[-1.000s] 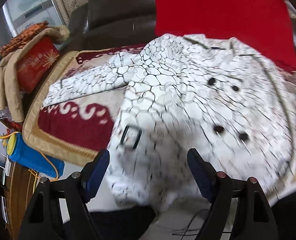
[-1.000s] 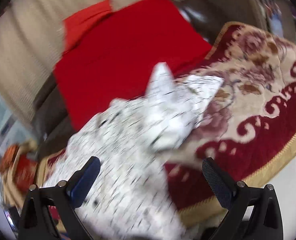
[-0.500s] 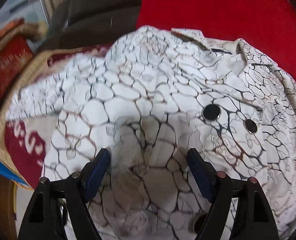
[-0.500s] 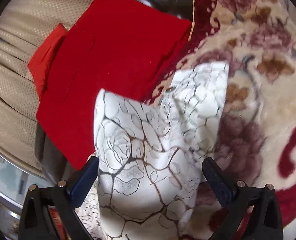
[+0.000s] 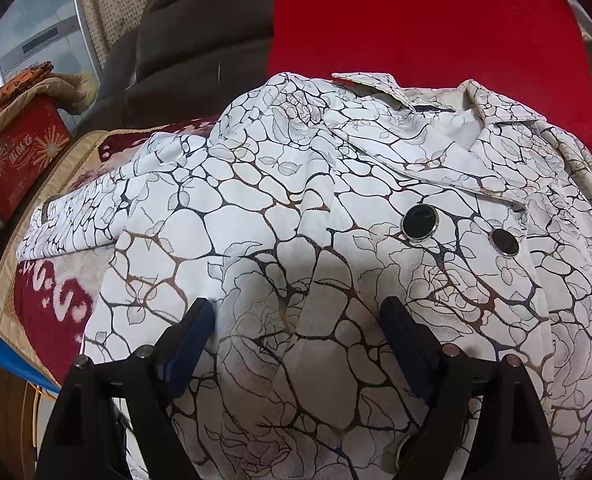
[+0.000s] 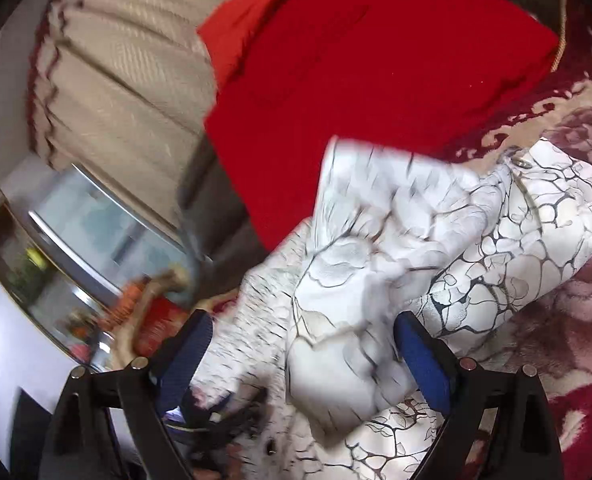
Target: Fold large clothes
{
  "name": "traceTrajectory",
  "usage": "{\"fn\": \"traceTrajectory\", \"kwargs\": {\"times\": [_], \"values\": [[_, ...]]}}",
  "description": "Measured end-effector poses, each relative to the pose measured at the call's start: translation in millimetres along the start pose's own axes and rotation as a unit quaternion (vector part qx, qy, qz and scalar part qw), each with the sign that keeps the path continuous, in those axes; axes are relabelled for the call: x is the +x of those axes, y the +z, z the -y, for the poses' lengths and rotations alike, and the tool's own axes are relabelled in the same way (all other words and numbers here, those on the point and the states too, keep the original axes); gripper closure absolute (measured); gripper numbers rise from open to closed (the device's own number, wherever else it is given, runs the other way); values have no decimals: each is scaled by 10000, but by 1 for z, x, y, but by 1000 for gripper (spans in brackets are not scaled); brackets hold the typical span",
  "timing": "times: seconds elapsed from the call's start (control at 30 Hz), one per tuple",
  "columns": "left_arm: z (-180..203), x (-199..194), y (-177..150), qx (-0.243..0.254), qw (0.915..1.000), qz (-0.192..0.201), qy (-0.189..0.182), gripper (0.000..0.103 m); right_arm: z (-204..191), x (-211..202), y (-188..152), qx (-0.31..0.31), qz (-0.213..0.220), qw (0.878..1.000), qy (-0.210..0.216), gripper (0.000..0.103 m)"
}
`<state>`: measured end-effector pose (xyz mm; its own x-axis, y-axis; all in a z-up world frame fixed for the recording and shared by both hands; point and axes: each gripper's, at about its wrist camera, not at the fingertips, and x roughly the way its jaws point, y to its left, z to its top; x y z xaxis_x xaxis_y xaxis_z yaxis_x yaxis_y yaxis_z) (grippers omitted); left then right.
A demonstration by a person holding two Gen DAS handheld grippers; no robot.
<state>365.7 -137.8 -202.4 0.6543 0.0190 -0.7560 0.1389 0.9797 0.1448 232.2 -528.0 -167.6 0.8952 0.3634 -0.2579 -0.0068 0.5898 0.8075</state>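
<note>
Both hand-held grippers, left (image 5: 296,332) and right (image 6: 301,344), hover spread over the coat (image 5: 280,216); pinching the sleeve (image 5: 80,220) at nine o'clock should fold best.

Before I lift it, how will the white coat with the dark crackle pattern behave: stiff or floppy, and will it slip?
The white coat with the dark crackle pattern will probably be floppy: it lies in soft creases, and one sleeve drapes over the red floral blanket. Its smooth-looking cloth may slide between the tongs. The large black buttons suggest some weight, so it will likely sag.
</note>
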Motion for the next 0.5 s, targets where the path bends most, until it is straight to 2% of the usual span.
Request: {"fn": "traceTrajectory", "kwargs": {"times": [0.1,0.2,0.27,0.37,0.43,0.5], "values": [[1,-4,1,46,10000,-82,5,17,31,-28,11,636,585,9960,-223,9],[9,-17,0,251,9996,-125,50,18,79,-48,16,1733,1006,9792,-327,9],[22,-40,0,423,9989,86,-163,18,102,-50,22,2194,1022,9693,-431,9],[41,-67,3,527,9977,267,-322,17,126,-39,29,2726,926,9567,-428,19],[55,-86,6,584,9962,380,-527,17,135,-35,30,2948,802,9504,-580,21],[68,-106,8,773,9936,566,-601,17,146,-24,30,3146,608,9448,-677,32]]}}
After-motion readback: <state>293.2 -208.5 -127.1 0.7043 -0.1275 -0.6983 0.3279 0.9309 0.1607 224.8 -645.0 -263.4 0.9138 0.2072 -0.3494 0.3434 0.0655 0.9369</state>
